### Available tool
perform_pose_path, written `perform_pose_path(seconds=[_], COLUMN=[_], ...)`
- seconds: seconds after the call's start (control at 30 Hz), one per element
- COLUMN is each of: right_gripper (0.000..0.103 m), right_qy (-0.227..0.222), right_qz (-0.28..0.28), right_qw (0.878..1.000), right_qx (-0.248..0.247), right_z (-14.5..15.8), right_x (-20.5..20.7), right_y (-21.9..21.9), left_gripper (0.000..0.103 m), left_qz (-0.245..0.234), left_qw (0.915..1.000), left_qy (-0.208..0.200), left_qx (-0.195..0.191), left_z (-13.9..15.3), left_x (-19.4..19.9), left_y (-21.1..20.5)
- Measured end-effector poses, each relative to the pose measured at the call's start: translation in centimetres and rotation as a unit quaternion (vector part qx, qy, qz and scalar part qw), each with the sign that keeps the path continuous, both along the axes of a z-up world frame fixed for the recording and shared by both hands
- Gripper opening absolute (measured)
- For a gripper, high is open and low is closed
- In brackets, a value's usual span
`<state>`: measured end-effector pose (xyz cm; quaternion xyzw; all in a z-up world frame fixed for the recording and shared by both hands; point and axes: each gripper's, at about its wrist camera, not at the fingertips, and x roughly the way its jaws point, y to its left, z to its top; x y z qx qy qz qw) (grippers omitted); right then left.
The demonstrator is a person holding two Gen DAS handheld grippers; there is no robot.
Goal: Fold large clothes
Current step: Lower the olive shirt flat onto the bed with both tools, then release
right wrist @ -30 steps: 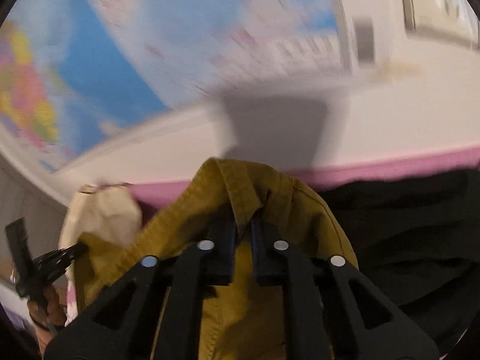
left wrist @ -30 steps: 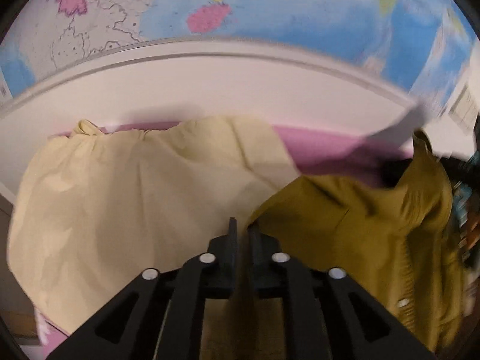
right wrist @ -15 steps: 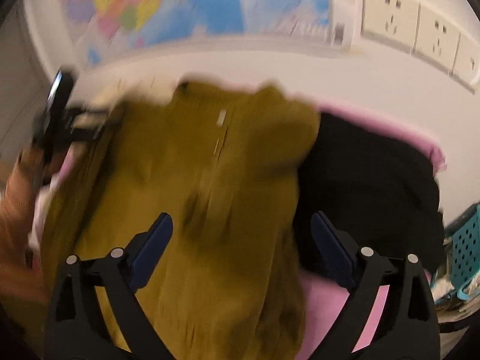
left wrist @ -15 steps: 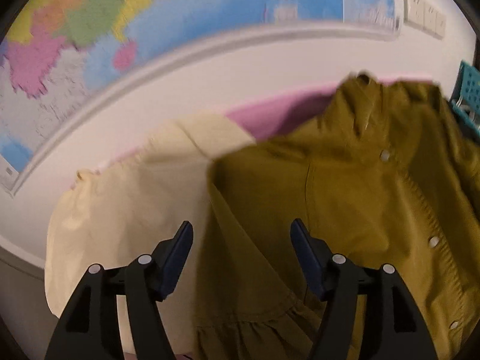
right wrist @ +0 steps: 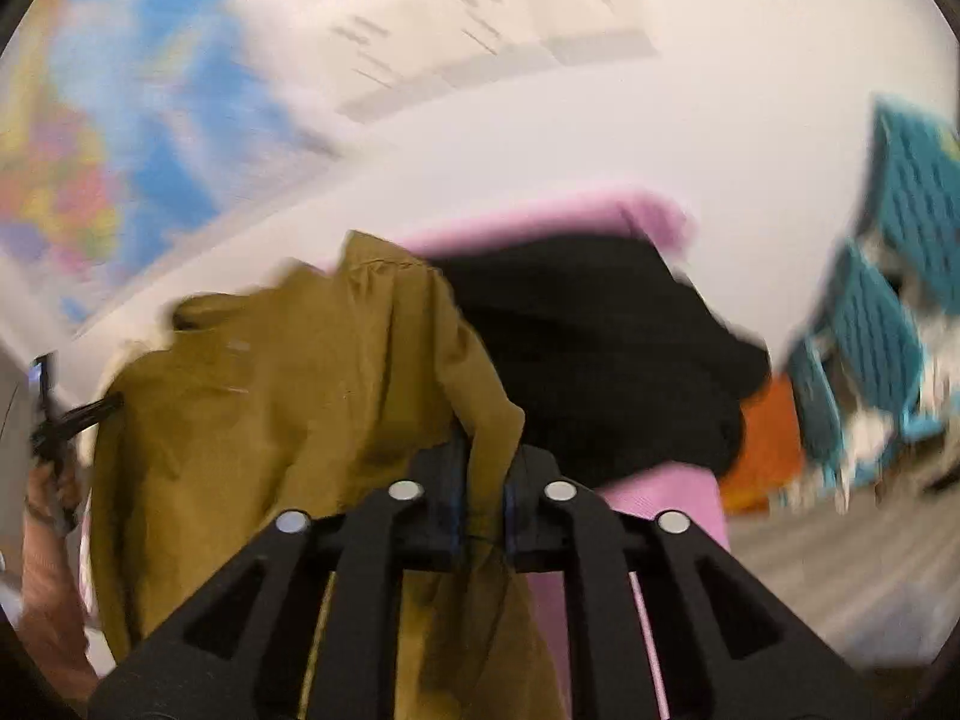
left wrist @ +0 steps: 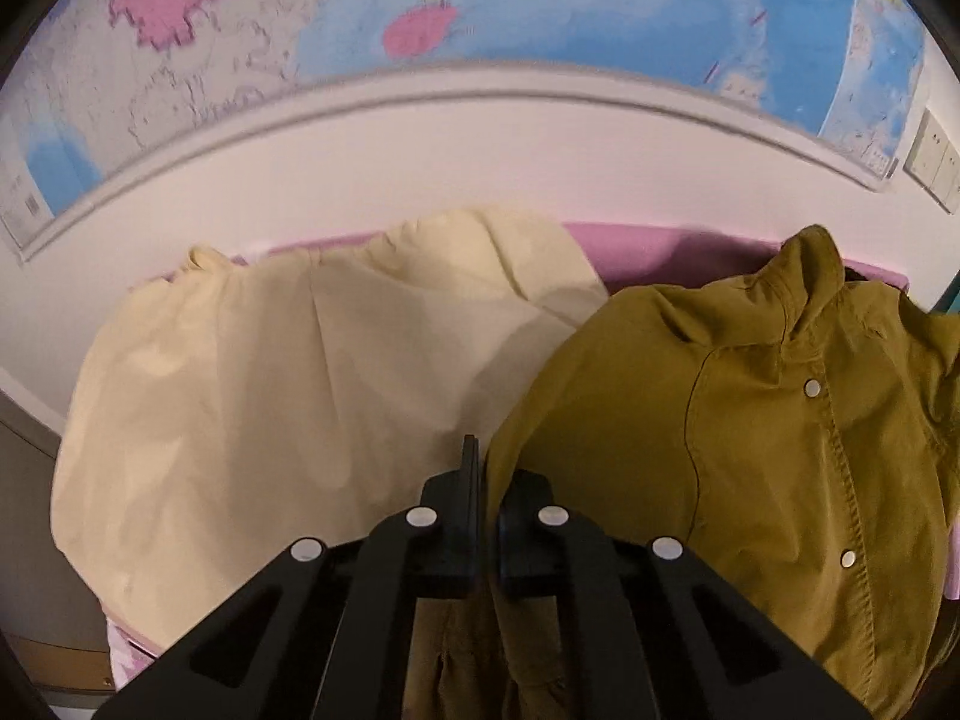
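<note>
Olive jacket [left wrist: 750,420] lies collar toward the wall, both edges pinched by left claw [left wrist: 489,480] and closing right claw [right wrist: 483,474].

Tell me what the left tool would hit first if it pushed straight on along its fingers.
Probably the cream garment spread ahead of the left tool, just beside the mustard jacket whose edge it pinches; depth is hard to judge.

— What clothes are there?
— An olive-mustard jacket [left wrist: 750,420] with white snaps, front up, collar far, rumpled on pink cloth. A cream garment [left wrist: 288,372] lies left, a black one [right wrist: 600,348] right.
</note>
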<state>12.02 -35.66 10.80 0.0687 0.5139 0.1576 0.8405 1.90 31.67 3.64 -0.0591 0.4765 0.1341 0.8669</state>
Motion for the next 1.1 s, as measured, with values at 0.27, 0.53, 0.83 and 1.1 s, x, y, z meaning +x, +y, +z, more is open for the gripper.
perform_pose_path(seconds=[0.27,0.53,0.83,1.1], right_gripper=[0.074,0.078,0.079,0.079], right_qy=[-0.040,-0.099,-0.102,-0.059], right_qz=[-0.013,0.087,0.186,0.204], right_qw=[0.999,0.991,0.975,0.976], right_qx=[0.006,0.031,0.058,0.042], right_z=[-0.3,4.1,4.4,0.5], right_x=[-3.0,-8.6,-11.2,-11.1], right_y=[0.3,5.5,12.0,14.5], left_gripper=[0.069,0.059,0.003,0.009], left_qz=[-0.046,-0.118,-0.015,0.054], left_qw=[0.9984,0.9871,0.9976,0.9918], left_qy=[-0.011,0.043,-0.046,0.027], left_qx=[0.030,0.099,0.049,0.113], left_z=[1.7,-0.8,7.1,3.4], left_x=[-1.4,-2.3,-4.8,-0.7], left_y=[-3.5,-8.7,-2.6,0.7])
